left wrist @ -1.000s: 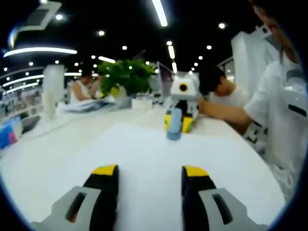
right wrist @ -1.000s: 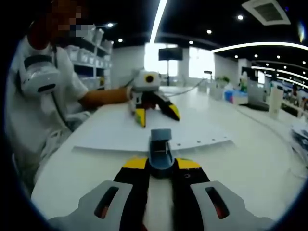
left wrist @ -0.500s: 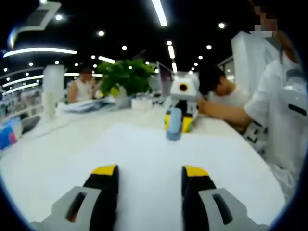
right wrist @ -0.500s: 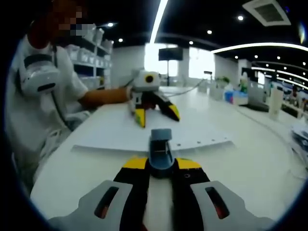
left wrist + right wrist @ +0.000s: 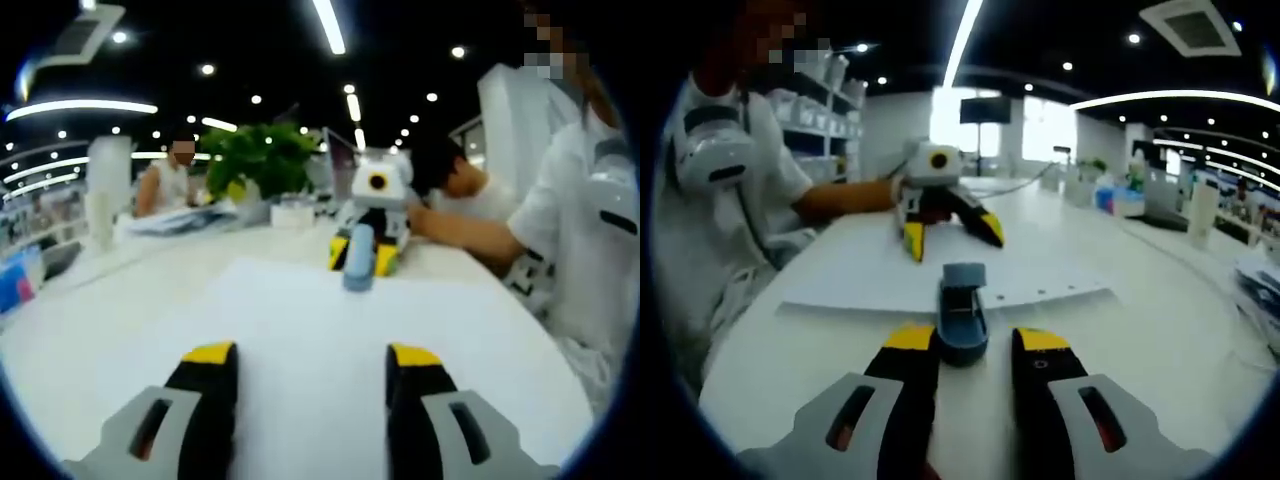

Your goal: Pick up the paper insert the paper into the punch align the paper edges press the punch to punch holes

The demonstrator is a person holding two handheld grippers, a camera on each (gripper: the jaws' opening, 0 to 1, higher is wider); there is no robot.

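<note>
both grippers' jaws wide; punch (image 5: pixel 962 322) on paper (image 5: pixel 940 275), plant (image 5: pixel 262 158) behind.

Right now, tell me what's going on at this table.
A person works a hole punch on a sheet of paper lying on the white table. The right gripper sits open with the punch between its fingers, at the paper's edge, where holes already show. The left gripper rests open over the paper's far side.
</note>
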